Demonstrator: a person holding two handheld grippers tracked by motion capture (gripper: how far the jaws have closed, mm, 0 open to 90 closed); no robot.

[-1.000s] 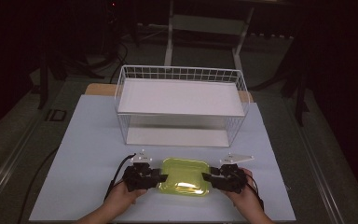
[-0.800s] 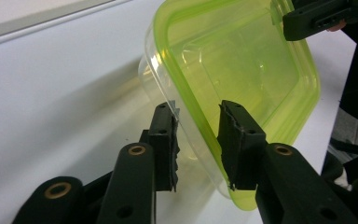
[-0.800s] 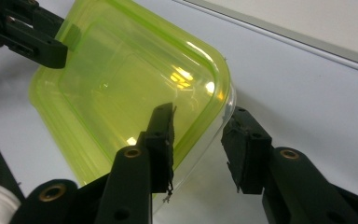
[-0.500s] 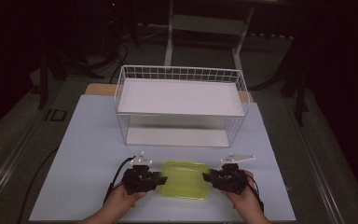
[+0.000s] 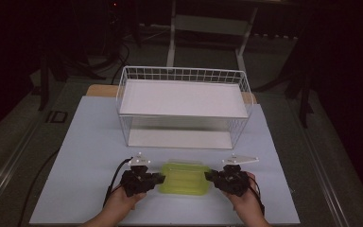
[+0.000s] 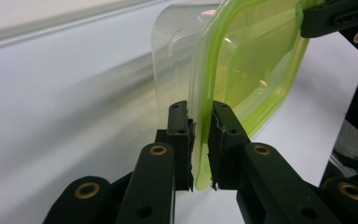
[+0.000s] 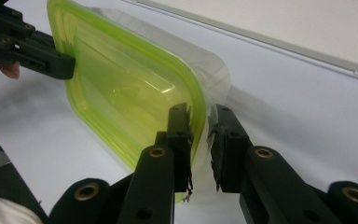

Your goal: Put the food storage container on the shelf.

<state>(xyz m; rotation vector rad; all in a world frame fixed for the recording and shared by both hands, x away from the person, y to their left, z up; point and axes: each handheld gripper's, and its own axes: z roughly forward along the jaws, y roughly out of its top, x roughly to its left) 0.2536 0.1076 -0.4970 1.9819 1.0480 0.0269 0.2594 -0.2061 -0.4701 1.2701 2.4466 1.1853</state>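
High view: a green-lidded clear container (image 5: 184, 178) lies near the front edge of the white table (image 5: 85, 142), directly between the two grippers, its long axis running left to right and its lid facing up. Left gripper (image 5: 157, 178) meets its left short edge; right gripper (image 5: 210, 177) meets its right short edge, both equally near. Left gripper view: the jaws pinch the lid rim (image 6: 200, 140). Right gripper view: the jaws straddle the rim (image 7: 199, 126) with a small gap on one side, so firm contact cannot be confirmed. Beyond the container, well apart, stands a white wire basket (image 5: 184, 75).
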